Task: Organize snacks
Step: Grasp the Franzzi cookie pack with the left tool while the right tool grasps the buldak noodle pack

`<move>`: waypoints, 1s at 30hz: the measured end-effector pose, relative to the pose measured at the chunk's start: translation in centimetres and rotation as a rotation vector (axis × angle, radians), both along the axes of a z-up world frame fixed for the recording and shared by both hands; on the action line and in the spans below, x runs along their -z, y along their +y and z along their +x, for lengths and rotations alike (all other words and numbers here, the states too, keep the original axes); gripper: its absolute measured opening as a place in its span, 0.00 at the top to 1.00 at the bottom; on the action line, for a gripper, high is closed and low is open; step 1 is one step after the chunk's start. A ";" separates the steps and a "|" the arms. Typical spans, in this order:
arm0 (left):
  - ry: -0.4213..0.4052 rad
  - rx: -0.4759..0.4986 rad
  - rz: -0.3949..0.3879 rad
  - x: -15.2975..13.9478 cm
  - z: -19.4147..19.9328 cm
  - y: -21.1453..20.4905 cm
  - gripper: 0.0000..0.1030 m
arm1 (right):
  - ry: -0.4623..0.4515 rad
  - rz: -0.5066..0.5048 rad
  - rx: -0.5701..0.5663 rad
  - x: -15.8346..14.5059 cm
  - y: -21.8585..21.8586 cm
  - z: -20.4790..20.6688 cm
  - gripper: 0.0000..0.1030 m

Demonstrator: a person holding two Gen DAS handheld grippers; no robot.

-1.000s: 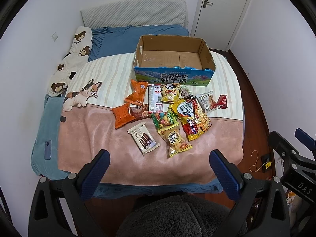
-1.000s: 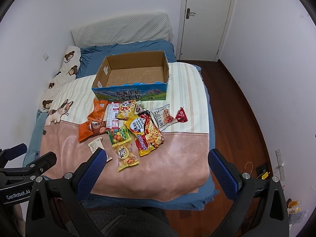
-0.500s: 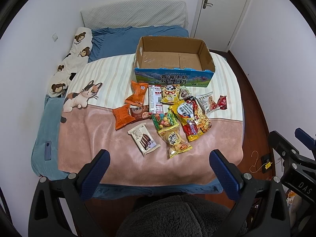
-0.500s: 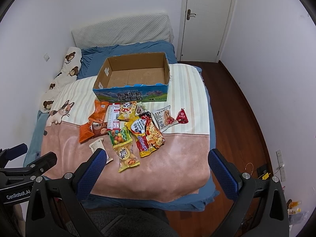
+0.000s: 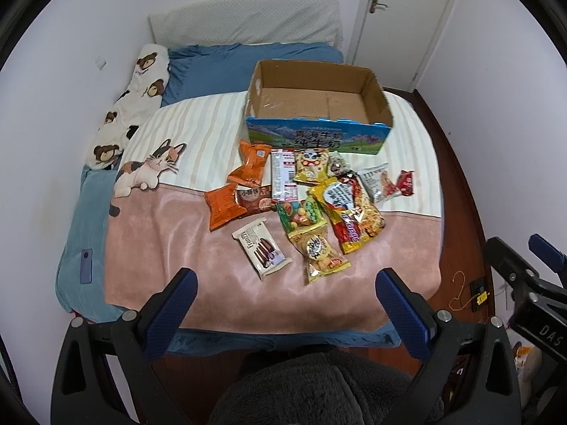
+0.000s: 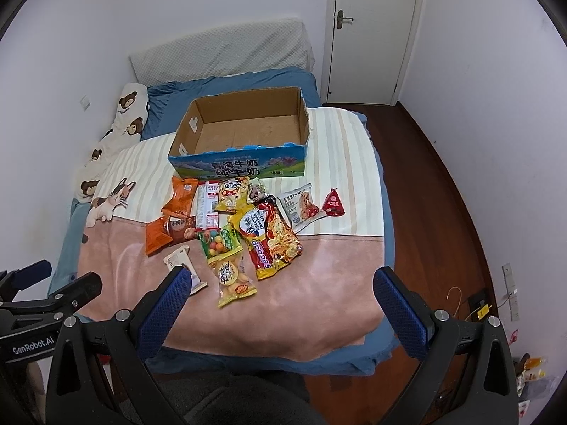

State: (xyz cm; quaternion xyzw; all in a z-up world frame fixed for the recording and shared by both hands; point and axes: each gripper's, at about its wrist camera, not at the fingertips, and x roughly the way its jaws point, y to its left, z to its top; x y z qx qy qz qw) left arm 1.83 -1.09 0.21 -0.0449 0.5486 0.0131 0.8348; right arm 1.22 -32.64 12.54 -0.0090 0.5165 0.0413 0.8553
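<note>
Left wrist view: we find the left gripper spread wide, grasping nothing; likewise the right gripper. Snack packets lie at 12 o'clock on the blanket, before the cardboard box.

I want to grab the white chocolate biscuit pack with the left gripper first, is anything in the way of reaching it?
Nothing visible. The left gripper is open above the bed's near edge, and the white biscuit pack lies flat on the pink blanket just ahead, with no other packet overlapping it.
</note>
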 end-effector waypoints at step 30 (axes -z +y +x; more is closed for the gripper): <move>0.462 -0.385 -0.315 32.5 9.3 5.4 0.47 | 0.508 -0.244 -0.309 38.3 8.7 21.3 0.12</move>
